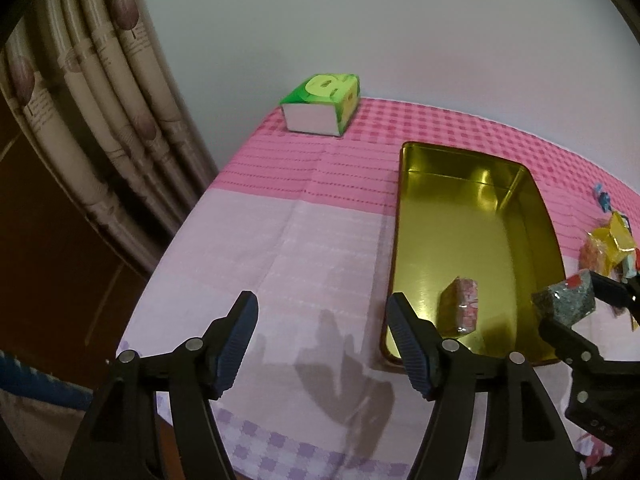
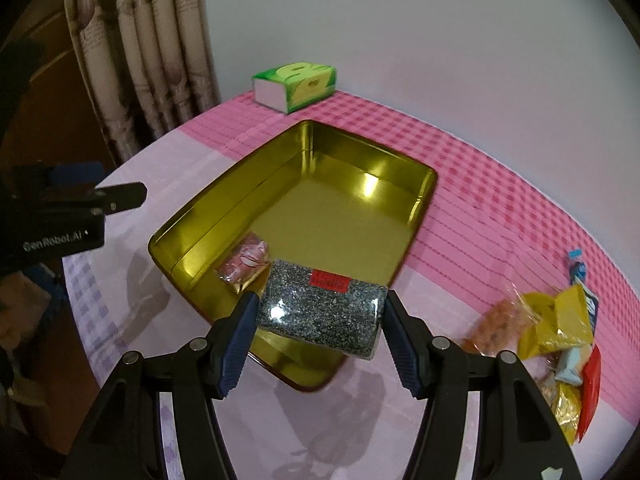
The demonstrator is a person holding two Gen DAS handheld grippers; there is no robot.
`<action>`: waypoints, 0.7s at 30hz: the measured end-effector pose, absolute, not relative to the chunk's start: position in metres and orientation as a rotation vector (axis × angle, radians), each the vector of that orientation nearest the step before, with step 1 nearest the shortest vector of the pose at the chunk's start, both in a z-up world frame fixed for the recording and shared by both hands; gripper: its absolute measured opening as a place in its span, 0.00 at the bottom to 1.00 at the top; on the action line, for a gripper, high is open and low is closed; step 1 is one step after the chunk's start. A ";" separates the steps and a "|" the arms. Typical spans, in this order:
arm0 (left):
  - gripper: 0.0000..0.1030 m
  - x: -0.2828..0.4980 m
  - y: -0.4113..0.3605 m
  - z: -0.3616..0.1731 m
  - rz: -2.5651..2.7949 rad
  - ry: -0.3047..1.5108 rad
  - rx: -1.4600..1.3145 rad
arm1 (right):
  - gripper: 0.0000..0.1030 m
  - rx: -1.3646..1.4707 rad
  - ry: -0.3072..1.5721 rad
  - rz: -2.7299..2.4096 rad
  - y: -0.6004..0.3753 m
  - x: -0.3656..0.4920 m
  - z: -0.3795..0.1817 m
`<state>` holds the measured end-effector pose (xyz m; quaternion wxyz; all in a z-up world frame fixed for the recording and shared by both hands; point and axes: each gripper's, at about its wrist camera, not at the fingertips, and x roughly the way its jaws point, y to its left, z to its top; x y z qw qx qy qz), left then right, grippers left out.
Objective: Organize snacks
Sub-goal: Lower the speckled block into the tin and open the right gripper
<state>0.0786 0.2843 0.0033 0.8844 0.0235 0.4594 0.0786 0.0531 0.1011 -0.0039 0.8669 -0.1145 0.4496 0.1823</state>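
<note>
An open gold tin (image 2: 320, 208) lies on the pink checked tablecloth. A small pink wrapped snack (image 2: 244, 266) rests in its near corner. My right gripper (image 2: 320, 304) is shut on a grey speckled packet (image 2: 316, 316) with a red label, held above the tin's near edge. In the left wrist view the tin (image 1: 460, 232) lies to the right with the pink snack (image 1: 460, 308) inside. There my left gripper (image 1: 322, 304) stands open over bare cloth just left of the tin, nothing between its fingers. The right gripper (image 1: 576, 312) with the speckled packet (image 1: 560, 300) shows at the right edge.
A heap of loose wrapped snacks (image 2: 560, 328) lies on the cloth right of the tin. A green tissue pack (image 2: 296, 84) sits at the far edge by the wall. A curtain (image 2: 152, 40) hangs at the left, where the table (image 1: 180, 272) ends.
</note>
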 end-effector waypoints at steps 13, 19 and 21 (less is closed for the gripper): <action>0.68 0.082 0.285 -0.001 0.172 0.974 0.094 | 0.56 -0.299 0.978 0.387 0.124 0.067 -0.022; 0.70 0.083 0.289 -0.003 0.187 0.980 0.073 | 0.56 -0.316 0.987 0.387 0.130 0.070 -0.027; 0.70 0.083 0.290 -0.002 0.183 0.980 0.062 | 0.56 -0.314 0.994 0.387 0.131 0.071 -0.029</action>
